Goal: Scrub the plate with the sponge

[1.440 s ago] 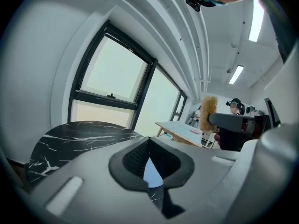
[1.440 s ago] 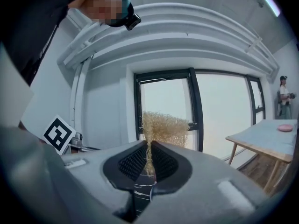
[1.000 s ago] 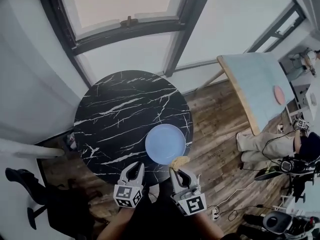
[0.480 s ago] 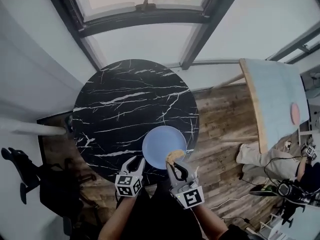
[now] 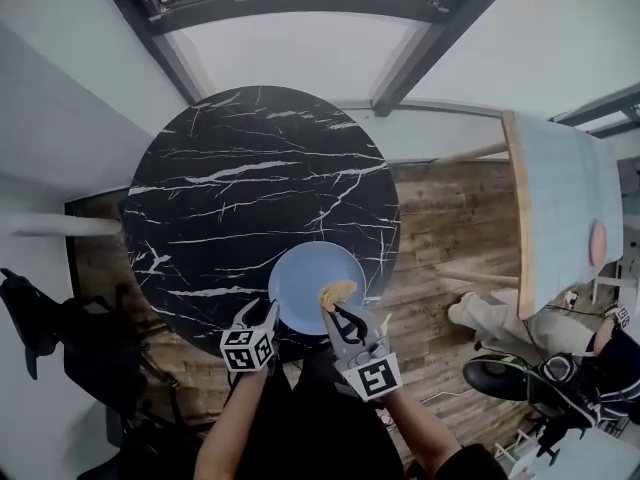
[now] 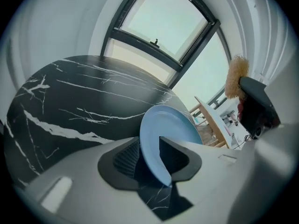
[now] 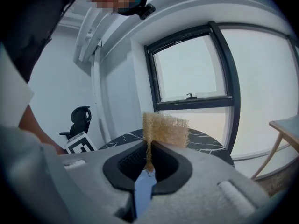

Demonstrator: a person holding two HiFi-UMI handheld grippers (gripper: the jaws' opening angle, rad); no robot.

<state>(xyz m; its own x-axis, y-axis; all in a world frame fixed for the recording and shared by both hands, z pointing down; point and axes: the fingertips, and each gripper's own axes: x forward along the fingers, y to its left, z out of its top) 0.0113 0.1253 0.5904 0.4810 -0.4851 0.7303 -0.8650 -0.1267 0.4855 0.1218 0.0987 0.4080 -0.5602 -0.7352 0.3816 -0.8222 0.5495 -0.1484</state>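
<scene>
**Sponge held over the plate's near rim**

The plate is set at the worktop's 5 o'clock edge. Its 7 o'clock rim is straddled by the left claw, whose jaws have just been opened wide and are not pressed on it. The sponge is pinched in the right claw, over the plate's 5 o'clock rim.

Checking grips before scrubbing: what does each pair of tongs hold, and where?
Right tongs pinch the sponge by one edge. Left tongs, jaws just opening, grip nothing; the plate rim stands between them.
</scene>
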